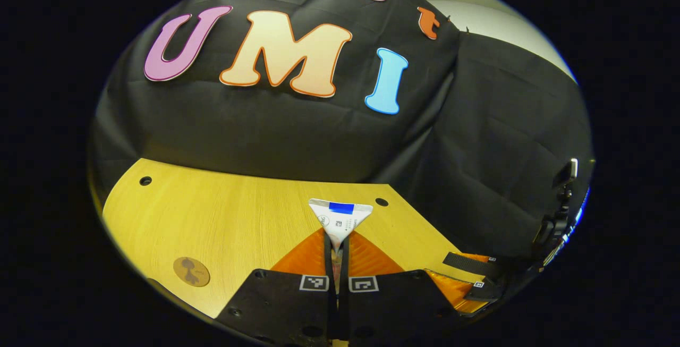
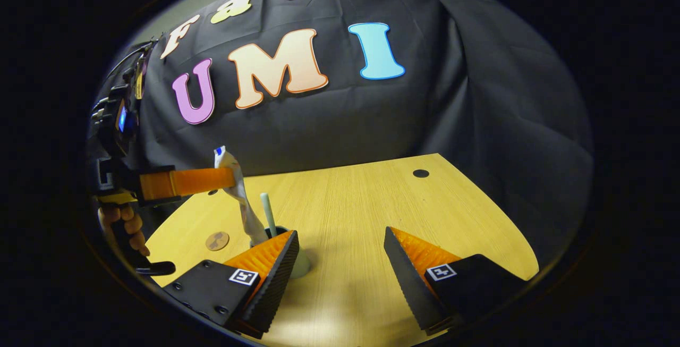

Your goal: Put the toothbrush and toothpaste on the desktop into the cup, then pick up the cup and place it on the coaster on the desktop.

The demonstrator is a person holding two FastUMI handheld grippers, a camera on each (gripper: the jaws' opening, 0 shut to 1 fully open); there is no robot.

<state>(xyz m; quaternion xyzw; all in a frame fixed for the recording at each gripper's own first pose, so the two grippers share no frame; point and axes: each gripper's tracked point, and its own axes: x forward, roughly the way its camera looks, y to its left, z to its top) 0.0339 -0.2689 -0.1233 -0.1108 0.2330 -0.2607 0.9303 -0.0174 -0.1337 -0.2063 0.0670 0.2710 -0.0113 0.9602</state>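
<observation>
Matt wood-grain desktop [image 2: 372,214] — ribbed claw pads [image 2: 419,254], creased cloth wall [image 2: 478,97].

The cup [image 2: 297,262] sits mostly hidden behind the right gripper's [image 2: 340,267] near finger.

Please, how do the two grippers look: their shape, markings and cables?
The right gripper has two wedge-shaped ribbed fingers on black blocks, each with a square black-and-white marker. The left gripper has the same blocks and markers. In the right gripper view its body carries cables.
</observation>
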